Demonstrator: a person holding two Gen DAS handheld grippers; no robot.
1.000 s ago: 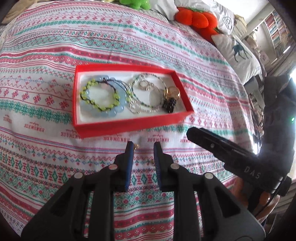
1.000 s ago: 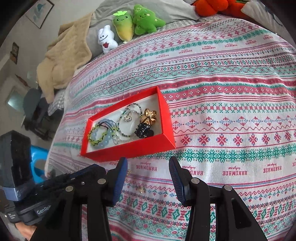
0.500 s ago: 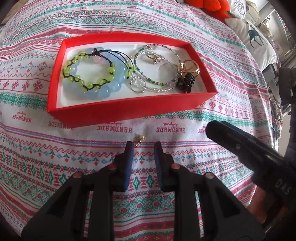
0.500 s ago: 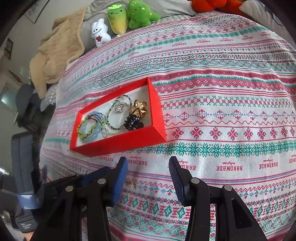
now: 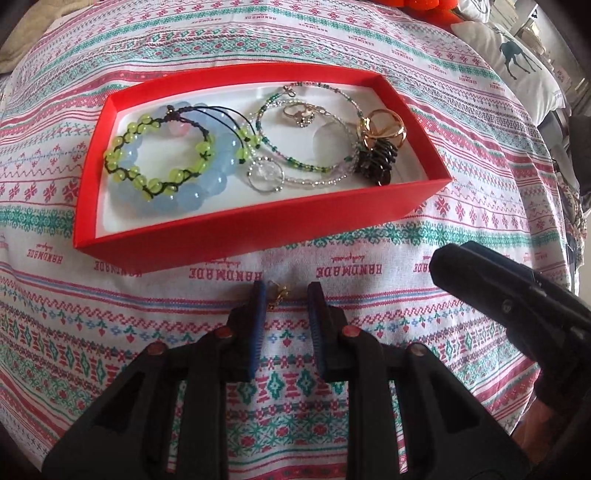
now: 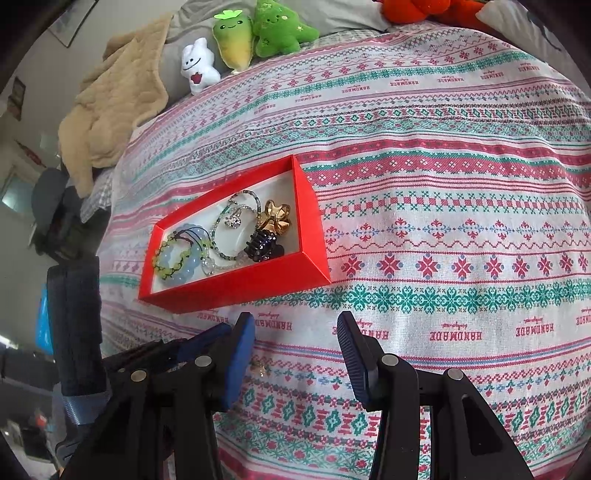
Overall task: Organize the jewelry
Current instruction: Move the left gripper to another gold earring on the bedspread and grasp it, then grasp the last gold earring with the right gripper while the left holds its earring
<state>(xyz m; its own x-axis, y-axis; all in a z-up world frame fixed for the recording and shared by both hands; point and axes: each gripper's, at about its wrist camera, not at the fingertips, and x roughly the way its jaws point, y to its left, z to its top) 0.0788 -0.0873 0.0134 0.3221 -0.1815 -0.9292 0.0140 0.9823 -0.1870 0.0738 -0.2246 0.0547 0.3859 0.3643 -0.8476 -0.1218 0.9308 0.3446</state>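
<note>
A red box (image 5: 236, 236) (image 6: 236, 291) on the patterned bedspread holds a green bead bracelet (image 5: 155, 158), a pale blue bead bracelet (image 5: 207, 184), beaded necklaces (image 5: 314, 162), rings, a gold clip (image 6: 275, 218) and a black hair claw (image 5: 378, 162). A small gold earring (image 5: 277, 295) (image 6: 260, 368) lies on the cloth in front of the box. My left gripper (image 5: 284, 295) is open, low over the cloth, with the earring between its fingertips, close to the left one. My right gripper (image 6: 295, 328) is open and empty, to the right of the earring.
Plush toys (image 6: 255, 33) and a beige blanket (image 6: 110, 107) lie at the far end of the bed. An orange plush (image 6: 417, 9) and a deer pillow (image 5: 517, 55) are at the back right. The bed edge drops away left of the box in the right wrist view.
My left gripper has moved forward and down toward the box, so the earring now sits between its fingertips. The right gripper has barely shifted and stays open.
</note>
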